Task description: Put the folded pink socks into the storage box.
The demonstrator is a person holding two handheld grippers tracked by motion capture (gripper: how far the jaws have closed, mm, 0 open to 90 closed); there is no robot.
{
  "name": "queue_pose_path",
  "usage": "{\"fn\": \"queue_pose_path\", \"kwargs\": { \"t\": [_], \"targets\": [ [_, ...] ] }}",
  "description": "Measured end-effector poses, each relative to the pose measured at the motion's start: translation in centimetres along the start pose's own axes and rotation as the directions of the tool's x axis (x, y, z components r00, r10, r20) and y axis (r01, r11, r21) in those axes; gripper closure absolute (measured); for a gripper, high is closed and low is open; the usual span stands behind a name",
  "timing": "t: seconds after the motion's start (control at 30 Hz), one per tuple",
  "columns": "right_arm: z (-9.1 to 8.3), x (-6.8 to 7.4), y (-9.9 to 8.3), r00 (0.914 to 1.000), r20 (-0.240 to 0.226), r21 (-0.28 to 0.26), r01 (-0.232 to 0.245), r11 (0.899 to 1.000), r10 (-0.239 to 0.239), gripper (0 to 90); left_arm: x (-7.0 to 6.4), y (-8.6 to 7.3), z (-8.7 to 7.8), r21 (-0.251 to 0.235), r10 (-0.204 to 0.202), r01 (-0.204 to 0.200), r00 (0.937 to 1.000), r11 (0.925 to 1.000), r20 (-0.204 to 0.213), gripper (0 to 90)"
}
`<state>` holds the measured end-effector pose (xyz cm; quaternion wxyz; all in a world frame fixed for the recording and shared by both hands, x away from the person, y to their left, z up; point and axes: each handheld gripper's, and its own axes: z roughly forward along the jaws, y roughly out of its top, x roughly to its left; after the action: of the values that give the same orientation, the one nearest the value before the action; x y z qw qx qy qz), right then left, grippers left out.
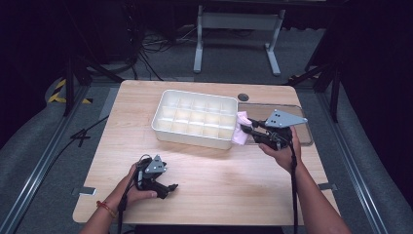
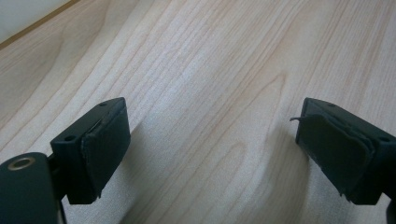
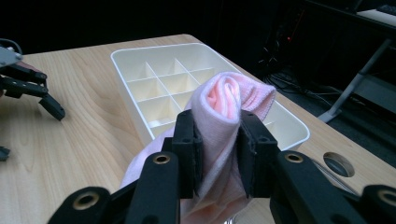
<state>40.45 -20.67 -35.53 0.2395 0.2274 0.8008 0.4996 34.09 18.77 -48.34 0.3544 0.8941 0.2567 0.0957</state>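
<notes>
Pink cloth sits clamped in the right gripper at the divided tray's right end; left gripper, jaws apart, rests near the desk's front edge.

Your right gripper has black jaws with brass-coloured rivets, and the rolled cloth between them is pale pink, deeper salmon at its centre. The divided tray is cream-white throughout. Your bench is light wood with wavy grain. Your left gripper is black too, with a grey plate on top.
</notes>
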Motion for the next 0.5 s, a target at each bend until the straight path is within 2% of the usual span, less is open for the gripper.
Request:
{"fn": "queue_pose_path", "kwargs": {
  "t": [0.5],
  "targets": [
    [2.5,-0.3,1.4,0.9999,0.005,0.039,0.014,0.999,-0.014,71.0,-0.1,0.0,0.0,-0.002,-0.01,0.01,0.9999,1.0,-0.003,10.3]
  ]
}}
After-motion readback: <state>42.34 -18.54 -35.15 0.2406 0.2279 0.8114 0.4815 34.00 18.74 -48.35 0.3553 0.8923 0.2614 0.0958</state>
